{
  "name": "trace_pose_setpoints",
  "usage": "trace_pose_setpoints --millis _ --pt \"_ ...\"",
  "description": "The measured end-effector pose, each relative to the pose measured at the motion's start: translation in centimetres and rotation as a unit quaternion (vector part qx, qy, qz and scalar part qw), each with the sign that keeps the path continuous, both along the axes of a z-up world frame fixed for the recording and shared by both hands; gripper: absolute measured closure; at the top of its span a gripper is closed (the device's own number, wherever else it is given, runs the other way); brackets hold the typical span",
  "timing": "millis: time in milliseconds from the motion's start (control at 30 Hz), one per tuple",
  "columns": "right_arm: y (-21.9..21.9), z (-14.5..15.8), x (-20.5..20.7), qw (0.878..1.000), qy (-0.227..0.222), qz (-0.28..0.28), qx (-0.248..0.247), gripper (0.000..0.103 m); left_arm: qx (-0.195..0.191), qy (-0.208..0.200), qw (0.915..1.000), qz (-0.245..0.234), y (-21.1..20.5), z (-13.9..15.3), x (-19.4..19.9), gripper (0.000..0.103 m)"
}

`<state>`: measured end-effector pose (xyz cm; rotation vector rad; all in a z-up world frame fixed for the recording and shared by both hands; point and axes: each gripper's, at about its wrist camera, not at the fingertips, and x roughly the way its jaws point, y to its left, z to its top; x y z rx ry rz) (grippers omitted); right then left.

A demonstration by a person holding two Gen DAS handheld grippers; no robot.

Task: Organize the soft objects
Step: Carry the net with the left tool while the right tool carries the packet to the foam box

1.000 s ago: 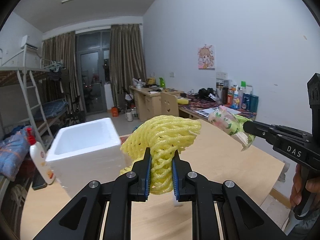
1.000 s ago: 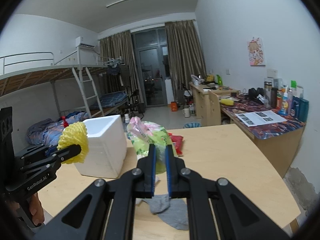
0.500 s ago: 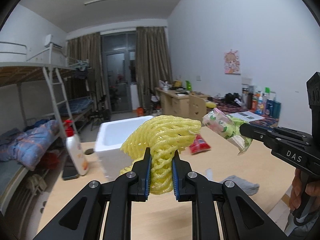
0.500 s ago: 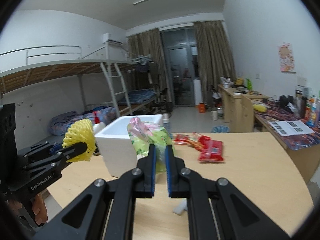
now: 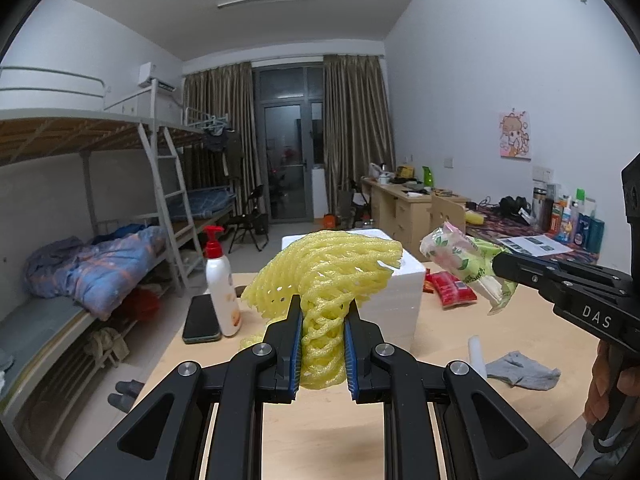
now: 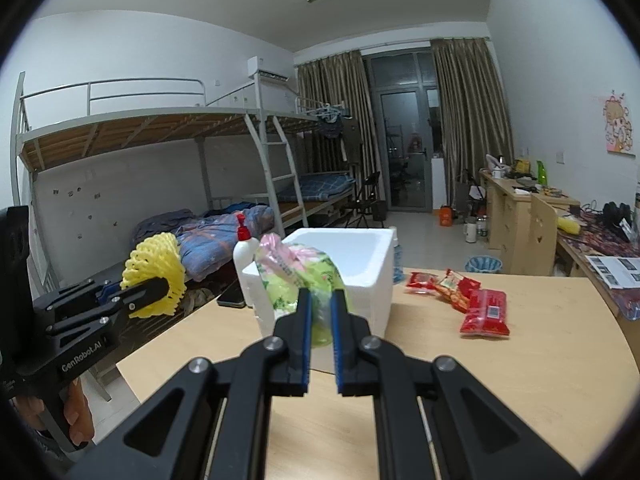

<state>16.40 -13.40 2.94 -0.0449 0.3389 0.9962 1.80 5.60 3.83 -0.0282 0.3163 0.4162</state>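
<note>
Two loads are in the air: the left gripper (image 5: 321, 326) has its jaws clamped on a yellow foam fruit net (image 5: 326, 276), and the right gripper (image 6: 320, 316) has its jaws nearly closed on a green-and-pink plastic packet (image 6: 298, 270). Both have swung round over the worktop (image 6: 520, 360), so the white foam box (image 6: 352, 256) near its far edge now sits straight ahead. Release into it looks next; a grey sock (image 5: 520, 370) and red snack packets (image 6: 482, 310) remain out.
</note>
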Motion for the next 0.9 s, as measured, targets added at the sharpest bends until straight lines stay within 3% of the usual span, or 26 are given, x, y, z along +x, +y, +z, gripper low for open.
trace_pose_setpoints --millis 500,900 --pt "1.0 0.2 -0.1 1.0 0.002 -0.003 -0.011 0.092 -0.007 -0.003 1.0 -0.002 0.2 0.1 0.8 0.084" --pt "2.8 2.0 0.5 1.0 -0.01 -0.008 -0.018 0.092 -0.011 -0.005 0.9996 -0.025 1.7 1.4 3.8 0.084"
